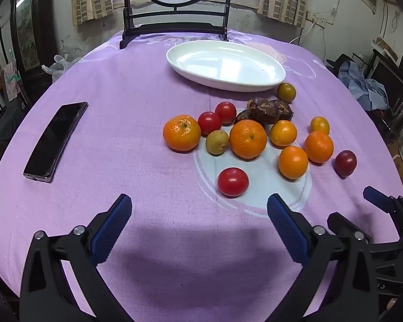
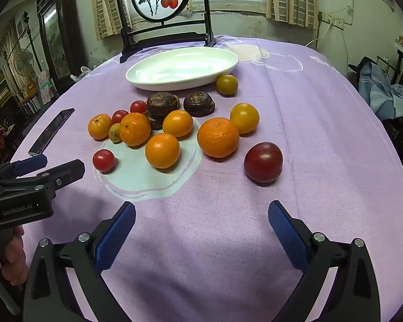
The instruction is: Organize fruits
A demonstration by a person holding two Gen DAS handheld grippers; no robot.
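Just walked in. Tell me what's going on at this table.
A person holds a two-finger gripper in each hand over a purple tablecloth. Both the left gripper and the right gripper are open and empty, hovering short of the fruit. Oranges, such as one orange, red tomatoes, a dark red fruit and some dark brown pieces lie loose on the cloth. The white oval dish behind them is empty. Nothing is sorted yet.

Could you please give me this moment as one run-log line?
stage: start | left gripper: open, empty | right gripper: open, empty | plate: empty | fruits: all on cloth
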